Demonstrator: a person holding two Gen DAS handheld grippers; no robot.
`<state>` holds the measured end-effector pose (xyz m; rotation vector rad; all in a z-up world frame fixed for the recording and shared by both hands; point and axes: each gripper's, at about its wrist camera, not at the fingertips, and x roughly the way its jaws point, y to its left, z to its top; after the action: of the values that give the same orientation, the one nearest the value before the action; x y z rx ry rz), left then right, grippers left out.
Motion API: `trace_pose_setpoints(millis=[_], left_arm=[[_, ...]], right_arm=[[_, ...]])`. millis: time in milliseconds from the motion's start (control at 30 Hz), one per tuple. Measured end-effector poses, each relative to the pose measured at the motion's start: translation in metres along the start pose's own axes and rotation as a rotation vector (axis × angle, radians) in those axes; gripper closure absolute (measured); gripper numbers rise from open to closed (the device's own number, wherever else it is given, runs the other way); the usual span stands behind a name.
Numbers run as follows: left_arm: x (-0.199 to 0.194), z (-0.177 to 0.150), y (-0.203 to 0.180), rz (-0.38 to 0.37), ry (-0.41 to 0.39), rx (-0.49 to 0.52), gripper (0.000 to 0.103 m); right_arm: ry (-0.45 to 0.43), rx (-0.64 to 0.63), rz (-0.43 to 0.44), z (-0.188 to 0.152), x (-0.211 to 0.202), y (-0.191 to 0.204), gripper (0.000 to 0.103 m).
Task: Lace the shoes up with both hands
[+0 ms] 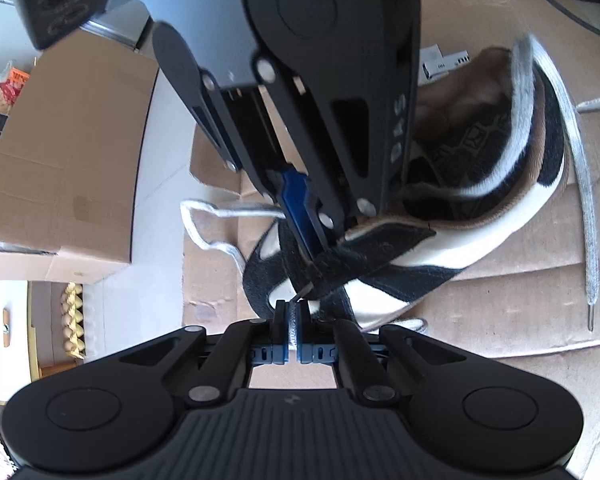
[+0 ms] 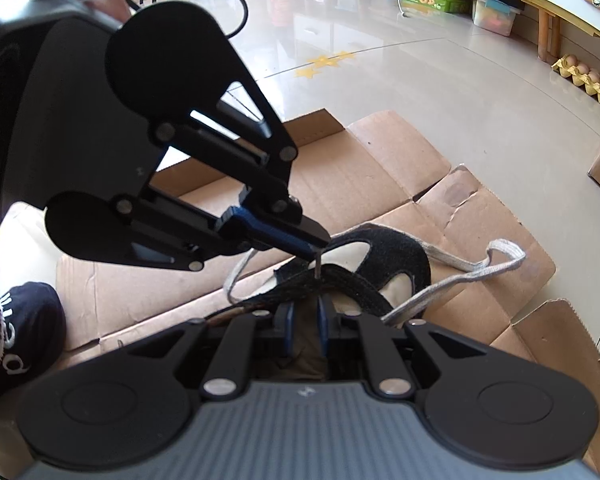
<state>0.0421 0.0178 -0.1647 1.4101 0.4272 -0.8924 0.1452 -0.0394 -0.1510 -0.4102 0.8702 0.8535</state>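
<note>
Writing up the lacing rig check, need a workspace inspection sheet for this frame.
Surface: flattened brown cardboard on glossy pale tile floor.
Job's things: black, white and tan suede sneaker lying on the cardboard; grey flat shoelace trailing both sides.
Clutter: closed brown cardboard box; yellow egg tray.
Grippers: left gripper shut on lace tip at an eyelet; right gripper shut on sneaker's black eyelet flap.
Cables: black cable looping behind left gripper.
Surroundings: low wooden shelf, plastic storage bins beneath.
</note>
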Motion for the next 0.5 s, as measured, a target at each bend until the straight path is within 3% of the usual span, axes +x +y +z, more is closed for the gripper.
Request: trace_pose_setpoints(millis=[500], left_arm=[[0.0003,0.0014,-0.0034,-0.029,-0.004,-0.017,0.101]], right_arm=[[-0.002,0.001,-0.005,-0.0001,-0.0005,0.002,0.09]])
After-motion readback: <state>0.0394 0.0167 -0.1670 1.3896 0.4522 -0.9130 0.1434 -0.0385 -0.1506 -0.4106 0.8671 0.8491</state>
